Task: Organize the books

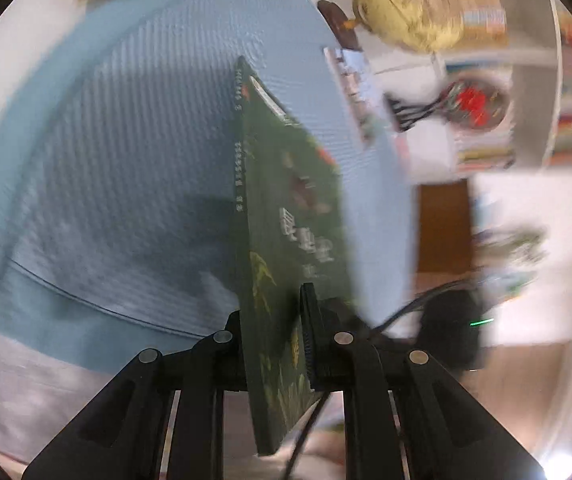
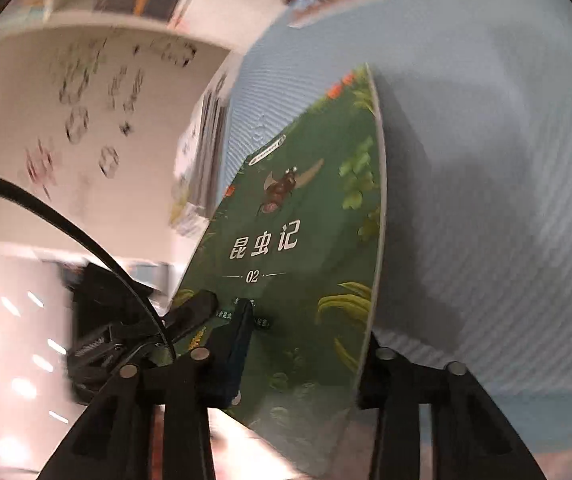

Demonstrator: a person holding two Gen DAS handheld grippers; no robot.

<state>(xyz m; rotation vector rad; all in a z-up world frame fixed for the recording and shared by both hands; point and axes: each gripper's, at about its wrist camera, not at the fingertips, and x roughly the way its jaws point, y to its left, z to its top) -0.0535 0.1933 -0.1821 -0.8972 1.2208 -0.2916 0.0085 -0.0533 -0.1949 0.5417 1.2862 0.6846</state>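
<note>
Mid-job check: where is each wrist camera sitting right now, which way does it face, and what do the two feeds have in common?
Left wrist: rides the left gripper, looking along its fingers, shut on the spine end of the green book, over the blue ribbed cover; globe and shelves beyond.
Right wrist: rides the right gripper, facing the book's front cover; its fingers straddle the book. The left gripper shows at the lower left.
Shared: the green book, the blue cover, the left gripper.
</note>
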